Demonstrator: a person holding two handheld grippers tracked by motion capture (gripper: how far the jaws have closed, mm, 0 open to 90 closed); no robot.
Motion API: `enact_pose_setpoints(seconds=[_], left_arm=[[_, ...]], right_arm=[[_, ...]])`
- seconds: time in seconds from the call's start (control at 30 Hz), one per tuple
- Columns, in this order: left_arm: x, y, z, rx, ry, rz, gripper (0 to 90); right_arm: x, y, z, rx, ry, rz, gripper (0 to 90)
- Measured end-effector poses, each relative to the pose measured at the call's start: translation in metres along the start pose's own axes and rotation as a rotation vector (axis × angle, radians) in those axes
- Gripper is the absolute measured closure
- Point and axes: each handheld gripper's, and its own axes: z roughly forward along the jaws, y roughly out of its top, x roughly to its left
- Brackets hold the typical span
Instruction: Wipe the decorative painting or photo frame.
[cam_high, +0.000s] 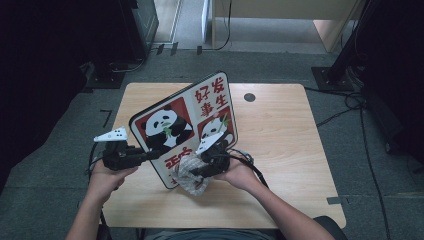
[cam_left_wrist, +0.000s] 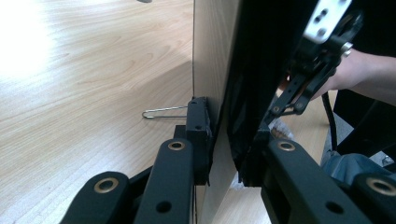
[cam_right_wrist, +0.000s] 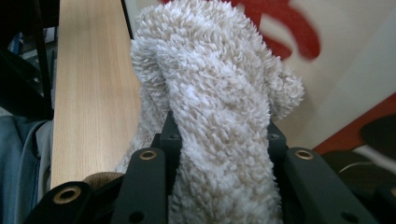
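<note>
Grey floor w/ loose cables surrounds a light wood bench (cam_high: 280, 125). On it, a board (cam_high: 192, 117) printed w/ pandas and red characters stands tilted on its lower edge, printed face toward the person. Left gripper (cam_high: 150, 155) is clamped on the board's left edge; in the left gripper view one jaw sits on the plain back, the other on the dark front side, both pressing the board (cam_left_wrist: 210, 65). Right gripper (cam_high: 195, 172) is closed on a fluffy beige cloth (cam_high: 190, 175), held against the board's lower front, just above the bench. In the right gripper view the cloth (cam_right_wrist: 210, 102) bulges up between both jaws, red-and-white print right behind it. A wire clip (cam_left_wrist: 163, 112) lies on the bench behind the board.
</note>
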Motion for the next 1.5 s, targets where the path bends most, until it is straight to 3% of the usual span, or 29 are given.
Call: enact_pose_setpoints(seconds=[0.27,0.83,1.07,1.5], left_arm=[[0.001,0.0,0.0,0.001,-0.005,0.003,78.4],[0.002,0.0,0.0,-0.003,-0.008,-0.004,78.1],[0.004,0.0,-0.001,-0.006,-0.009,-0.013,74.6],[0.005,-0.004,-0.013,-0.016,-0.018,-0.011,71.5]], right_arm=[[0.0,-0.013,0.015,0.061,0.008,0.01,64.6],[-0.006,-0.019,0.017,0.076,0.053,0.055,64.7],[-0.004,-0.013,0.006,0.071,0.06,0.058,64.9],[0.002,0.014,-0.029,-0.005,0.069,0.079,64.9]])
